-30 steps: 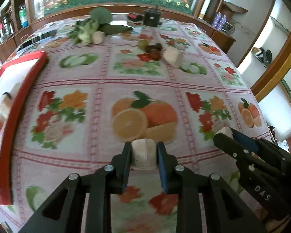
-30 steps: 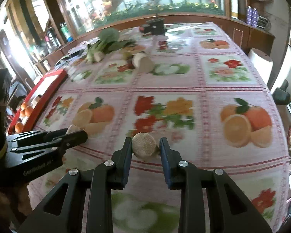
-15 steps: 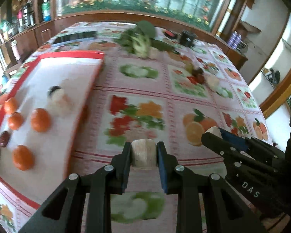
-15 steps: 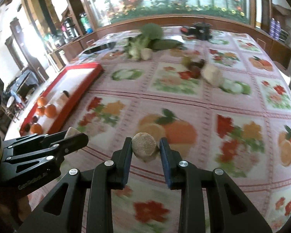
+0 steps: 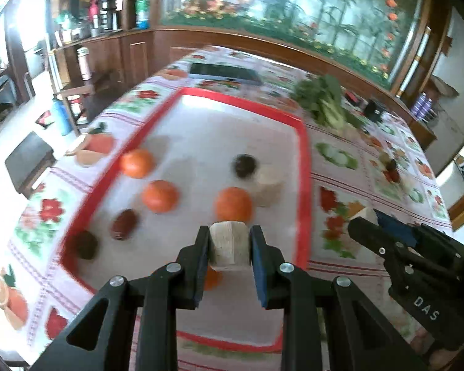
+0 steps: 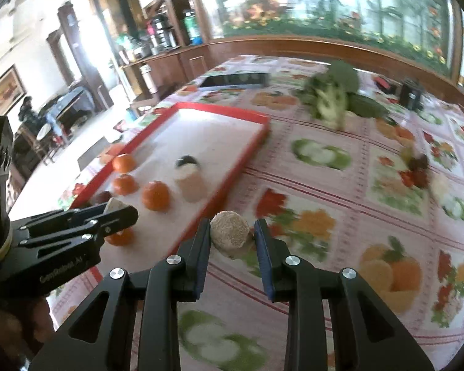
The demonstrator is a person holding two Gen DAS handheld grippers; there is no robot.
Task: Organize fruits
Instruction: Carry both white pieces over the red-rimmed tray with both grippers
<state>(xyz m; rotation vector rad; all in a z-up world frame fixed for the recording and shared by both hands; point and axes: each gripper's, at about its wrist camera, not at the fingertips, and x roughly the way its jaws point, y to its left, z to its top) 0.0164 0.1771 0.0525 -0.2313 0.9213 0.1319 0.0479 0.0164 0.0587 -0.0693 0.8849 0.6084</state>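
My left gripper (image 5: 229,247) is shut on a pale beige chunk of fruit (image 5: 229,244) and hangs over the near part of a red-rimmed white tray (image 5: 303,167). On the tray lie several oranges (image 5: 233,204), dark fruits (image 5: 245,164) and another pale chunk (image 5: 269,182). My right gripper (image 6: 232,241) is shut on a round beige fruit piece (image 6: 231,235), over the tablecloth just right of the tray (image 6: 232,179). Each gripper shows in the other's view: the right gripper (image 5: 368,219) at the right, the left gripper (image 6: 120,213) at the left.
A fruit-print tablecloth (image 6: 340,204) covers the table. Leafy greens and broccoli (image 6: 334,95) lie at the back, with a dark flat device (image 6: 235,80) behind the tray. More small fruits (image 6: 417,164) sit at the right. A dark box (image 6: 410,94) stands far back.
Both grippers have swung left across the table with their pieces still held. The tray, at the left edge before, now lies under the left gripper and close to the right one.
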